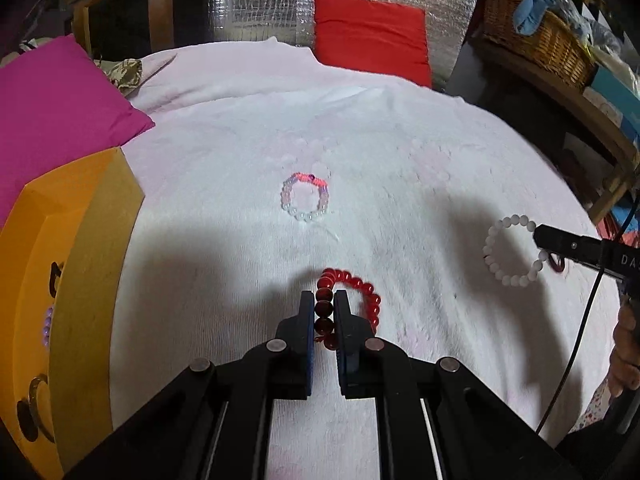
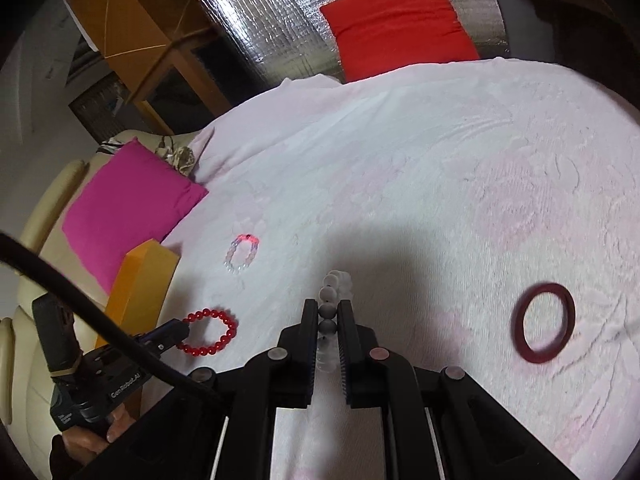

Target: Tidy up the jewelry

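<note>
On the white textured blanket point(image 1: 248, 128) that covers the bed, several pieces of jewelry are spread out. Both grippers hold one bracelet each, above the blanket.

The left gripper point(image 1: 325, 300) has its two fingers closed on the red bead bracelet point(image 1: 352, 300); a few dark red beads sit between the blue pads, and the rest of the loop curves to the right of the fingers. In the right wrist view the same bracelet point(image 2: 210, 332) hangs as an open ring from the tip of this gripper point(image 2: 176, 330).

The right gripper point(image 2: 330, 312) is clamped on the white bead bracelet point(image 2: 334, 292); the beads stand in a line between its fingers and the loop goes forward past the tips. From the left wrist view this bracelet point(image 1: 510, 250) shows as a round ring held at one side by the right gripper point(image 1: 540, 240).

A third bracelet of clear beads with a pink section point(image 1: 306, 196) lies flat on the blanket in front of the left gripper, well apart from both grippers. A dark red bangle point(image 2: 544, 322) lies on the blanket to the right of the right gripper.

At the left edge stands a yellow box point(image 1: 72, 264). On its top face I can see some small pale purple beads point(image 1: 48, 322) and a round metal part point(image 1: 38, 394), but I cannot tell what else is inside. A magenta pillow point(image 1: 56, 96) lies behind the box, and a red pillow point(image 1: 370, 32) is at the far end of the bed. A wicker basket point(image 1: 536, 36) with blue cloth in it stands on a shelf to the right.
</note>
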### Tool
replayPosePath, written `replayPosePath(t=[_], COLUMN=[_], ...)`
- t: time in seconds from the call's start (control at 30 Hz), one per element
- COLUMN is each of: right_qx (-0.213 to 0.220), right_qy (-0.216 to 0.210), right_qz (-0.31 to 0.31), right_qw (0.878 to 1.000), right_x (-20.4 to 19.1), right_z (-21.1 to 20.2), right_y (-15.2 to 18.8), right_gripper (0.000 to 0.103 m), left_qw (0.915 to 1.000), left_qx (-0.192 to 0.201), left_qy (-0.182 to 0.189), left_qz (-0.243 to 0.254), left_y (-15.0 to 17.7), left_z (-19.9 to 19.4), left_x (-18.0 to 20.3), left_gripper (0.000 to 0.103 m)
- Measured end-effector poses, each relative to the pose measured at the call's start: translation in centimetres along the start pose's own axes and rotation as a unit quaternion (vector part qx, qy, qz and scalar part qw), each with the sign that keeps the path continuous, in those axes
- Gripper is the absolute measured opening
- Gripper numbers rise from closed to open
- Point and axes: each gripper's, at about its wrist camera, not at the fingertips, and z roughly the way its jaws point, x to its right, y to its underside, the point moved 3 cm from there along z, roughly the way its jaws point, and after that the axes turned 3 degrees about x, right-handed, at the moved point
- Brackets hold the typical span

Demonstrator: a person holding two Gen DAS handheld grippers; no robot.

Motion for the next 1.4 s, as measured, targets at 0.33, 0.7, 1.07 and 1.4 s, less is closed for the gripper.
replayPosePath(t=[0.33, 0.7, 1.07, 1.4], right_qx=[-0.04, -0.059, -0.065, -0.074], right_qy=[0.033, 0.08, 0.105, 0.102], right_qz=[-0.007, -0.038, -0.045, -0.028], right_qw=[0.999, 0.994, 0.991, 0.992], right_x=[2.3, 2.4, 2.6, 2.7], right_z=[1.2, 2.4, 3.1, 3.3], right_y=[1.3, 1.6, 1.6, 1.3], right_gripper=[0.011, 0.011, 0.011, 0.018], left_qw=[0.997, 0.9908, 0.9868, 0.987], left_qx=[-0.018, -0.009, -0.008, 0.009], left_qy=[-0.055, -0.099, -0.122, -0.13], left_qz=[0.05, 0.092, 0.106, 0.095], left_y=[0.4, 0.5, 0.6, 0.3], left_z=[1.7, 1.9, 1.9, 0.9], left_x=[0.3, 1.0, 0.8, 0.2], left_gripper=[0.01, 0.01, 0.01, 0.059])
